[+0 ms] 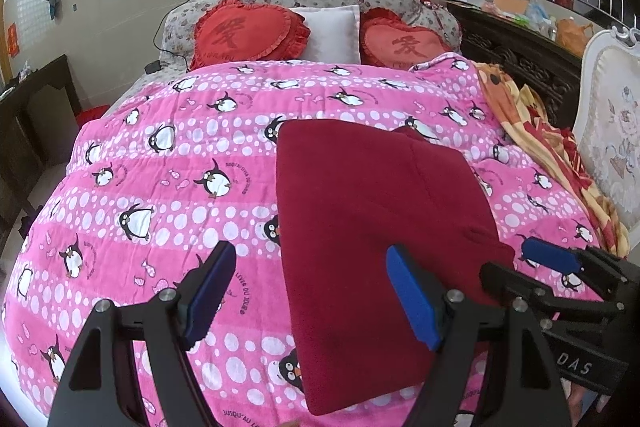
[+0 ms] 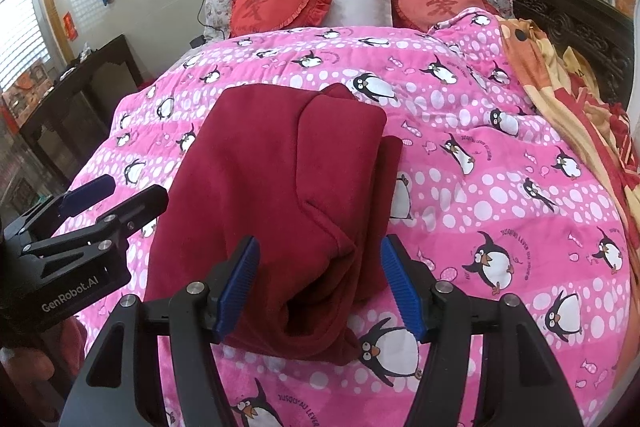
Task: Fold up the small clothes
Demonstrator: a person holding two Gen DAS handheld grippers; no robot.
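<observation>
We're seeing a dark red fleece garment (image 1: 372,227), soft and matte, lying folded into a rough rectangle on the pink penguin-print quilt (image 1: 160,167) of the bed. Left gripper (image 1: 312,299) is hovering wide open, gripping nothing, at the garment's 7 o'clock edge. Right gripper (image 2: 320,287) is gaping wide, empty, straddling the garment's bunched near end at 6 o'clock.
</observation>
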